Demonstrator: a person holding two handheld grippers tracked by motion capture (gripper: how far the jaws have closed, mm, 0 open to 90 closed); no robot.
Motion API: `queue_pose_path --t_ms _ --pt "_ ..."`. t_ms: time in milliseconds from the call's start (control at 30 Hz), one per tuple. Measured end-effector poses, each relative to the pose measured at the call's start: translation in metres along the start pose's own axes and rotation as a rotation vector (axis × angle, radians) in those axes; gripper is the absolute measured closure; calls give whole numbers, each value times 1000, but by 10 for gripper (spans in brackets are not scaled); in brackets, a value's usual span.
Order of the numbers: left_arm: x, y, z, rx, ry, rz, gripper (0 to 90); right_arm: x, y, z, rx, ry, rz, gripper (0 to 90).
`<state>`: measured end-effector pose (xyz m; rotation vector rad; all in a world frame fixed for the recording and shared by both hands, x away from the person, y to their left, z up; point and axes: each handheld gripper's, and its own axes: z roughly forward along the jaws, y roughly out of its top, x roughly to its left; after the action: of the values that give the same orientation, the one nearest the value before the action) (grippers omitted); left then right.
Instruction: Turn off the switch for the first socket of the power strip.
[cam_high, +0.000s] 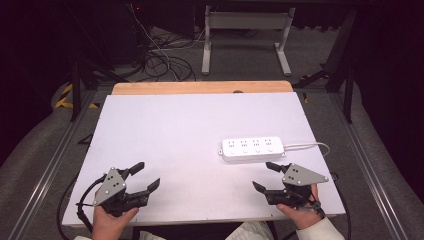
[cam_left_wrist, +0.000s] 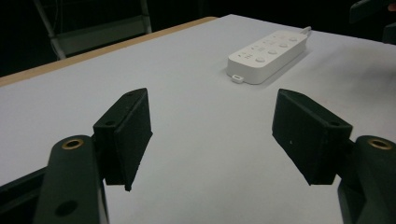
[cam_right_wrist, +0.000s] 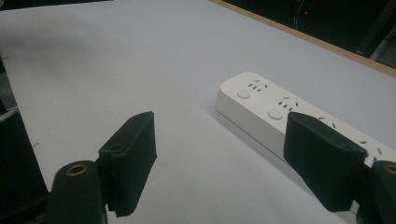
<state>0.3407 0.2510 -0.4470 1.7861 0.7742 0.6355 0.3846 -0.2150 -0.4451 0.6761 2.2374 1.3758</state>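
Note:
A white power strip (cam_high: 253, 148) with several sockets and buttons lies flat on the white table top (cam_high: 190, 125), right of centre, its cable running off to the right. My right gripper (cam_high: 266, 176) is open just in front of it, nothing between the jaws. In the right gripper view the power strip (cam_right_wrist: 261, 105) lies close ahead, partly behind the right jaw. My left gripper (cam_high: 145, 176) is open near the front left of the table, holding nothing. From the left gripper view the power strip (cam_left_wrist: 268, 53) sits far ahead to the right.
The white board rests on a wooden table whose far edge (cam_high: 200, 87) shows beyond it. On the floor behind are tangled cables (cam_high: 160, 60) and a white table frame (cam_high: 245, 30). Metal rails run along both sides of the table.

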Motion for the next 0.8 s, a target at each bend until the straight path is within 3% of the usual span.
queue_pose_path --t_ms 367,567,733,800 --pt "-4 2 -1 16 6 43 298 0 1 -1 -1 2 2 267" --pt "-3 2 -2 8 7 15 297 -1 3 -1 4 -7 -12 312" --pt "-3 2 -2 9 10 15 298 -1 7 -3 10 -7 -22 360" --pt "-3 2 -1 21 6 20 300 -1 10 -4 13 -9 -32 418"
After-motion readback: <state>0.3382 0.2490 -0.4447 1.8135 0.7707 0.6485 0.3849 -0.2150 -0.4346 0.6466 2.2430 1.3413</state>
